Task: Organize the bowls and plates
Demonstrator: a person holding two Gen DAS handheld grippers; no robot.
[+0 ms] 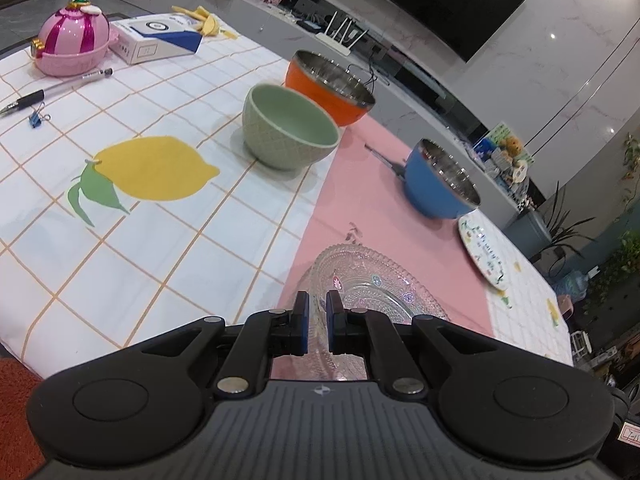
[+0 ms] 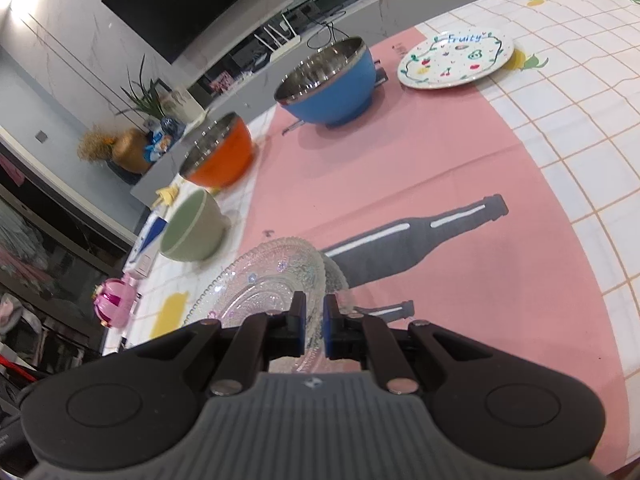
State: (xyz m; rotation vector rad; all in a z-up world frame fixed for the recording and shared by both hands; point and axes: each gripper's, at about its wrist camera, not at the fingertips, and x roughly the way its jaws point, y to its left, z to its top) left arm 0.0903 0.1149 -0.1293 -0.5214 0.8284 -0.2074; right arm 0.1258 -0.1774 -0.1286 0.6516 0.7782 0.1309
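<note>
We see the glass plate (image 1: 360, 292) pinched at opposite rims by our left gripper (image 1: 317, 322) and right gripper (image 2: 313, 326), tilted between them above the pink cloth (image 2: 460, 168).

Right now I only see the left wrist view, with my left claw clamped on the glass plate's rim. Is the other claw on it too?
Observer: Yes. The right claw is shut on the glass plate at its rim as well.
Operator: Anything lying on the pink cloth beside it?
Observer: Only a printed bottle picture, part of the cloth, no object.
Operator: And the white plate, is it loaded?
Observer: No. It lies flat and bare, painted with fruit and the word "Fruity".
</note>
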